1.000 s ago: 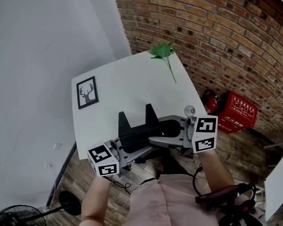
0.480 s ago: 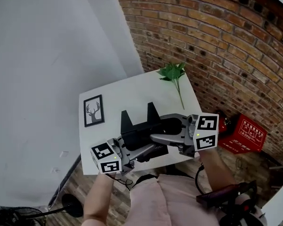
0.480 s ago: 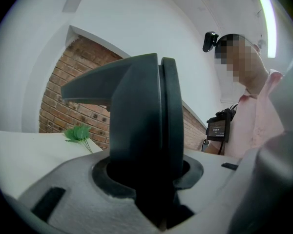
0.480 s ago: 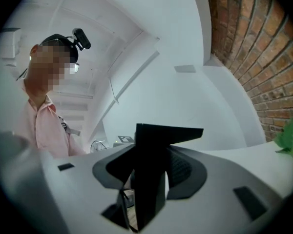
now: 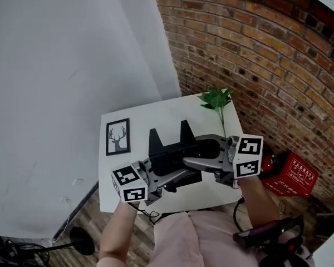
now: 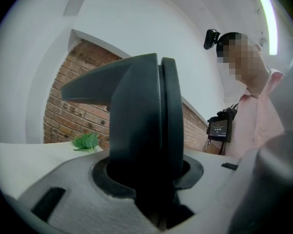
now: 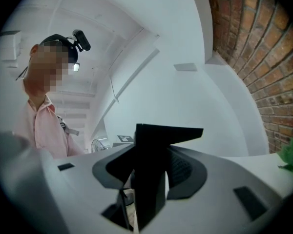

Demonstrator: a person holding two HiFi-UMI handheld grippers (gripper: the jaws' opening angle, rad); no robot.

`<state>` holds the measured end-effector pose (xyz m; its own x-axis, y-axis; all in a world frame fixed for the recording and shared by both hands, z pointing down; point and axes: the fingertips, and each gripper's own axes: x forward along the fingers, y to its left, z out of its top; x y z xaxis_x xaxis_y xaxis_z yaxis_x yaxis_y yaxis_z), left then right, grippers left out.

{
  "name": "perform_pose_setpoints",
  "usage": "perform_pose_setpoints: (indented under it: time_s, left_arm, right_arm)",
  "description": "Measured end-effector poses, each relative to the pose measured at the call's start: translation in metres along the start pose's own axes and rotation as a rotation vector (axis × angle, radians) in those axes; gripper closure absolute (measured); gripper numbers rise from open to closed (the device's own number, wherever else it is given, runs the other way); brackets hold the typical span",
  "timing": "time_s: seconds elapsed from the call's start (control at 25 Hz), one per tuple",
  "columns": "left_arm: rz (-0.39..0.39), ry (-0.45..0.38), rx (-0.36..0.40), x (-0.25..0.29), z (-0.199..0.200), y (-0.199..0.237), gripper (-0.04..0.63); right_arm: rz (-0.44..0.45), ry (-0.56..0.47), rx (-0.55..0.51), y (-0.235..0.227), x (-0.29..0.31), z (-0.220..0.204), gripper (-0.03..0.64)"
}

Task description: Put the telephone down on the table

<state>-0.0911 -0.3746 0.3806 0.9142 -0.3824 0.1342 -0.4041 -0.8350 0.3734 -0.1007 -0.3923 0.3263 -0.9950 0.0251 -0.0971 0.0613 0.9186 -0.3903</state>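
A black telephone (image 5: 172, 149) with two upright prongs hangs over the near half of the white table (image 5: 139, 121). It is clamped from both sides. My left gripper (image 5: 164, 177) comes in from the lower left and is shut on the phone's near end. My right gripper (image 5: 197, 161) comes in from the right and is shut on its other side. The left gripper view shows the dark phone body (image 6: 141, 130) wedged between the pale jaws. In the right gripper view, the black phone (image 7: 154, 169) fills the gap between the jaws. Whether it touches the table is hidden.
A framed deer picture (image 5: 117, 136) lies on the table's left part, and a green leafy sprig (image 5: 217, 100) lies at the far right corner. A brick wall (image 5: 256, 54) runs along the right. On the floor, a red crate (image 5: 294, 174) stands to the right.
Both grippers have carried the telephone forward together, from the table's near edge to over its near half. The grip on it has not changed.
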Motion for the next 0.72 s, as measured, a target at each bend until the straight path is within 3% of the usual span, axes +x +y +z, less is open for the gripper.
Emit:
perform_pose_setpoints:
  time_s: [0.72]
  left_arm:
    - [-0.06, 0.044, -0.218, 0.002, -0.062, 0.073, 0.428]
  right_arm:
    - [-0.108, 0.048, 0.207, -0.081, 0.018, -0.066, 0.43]
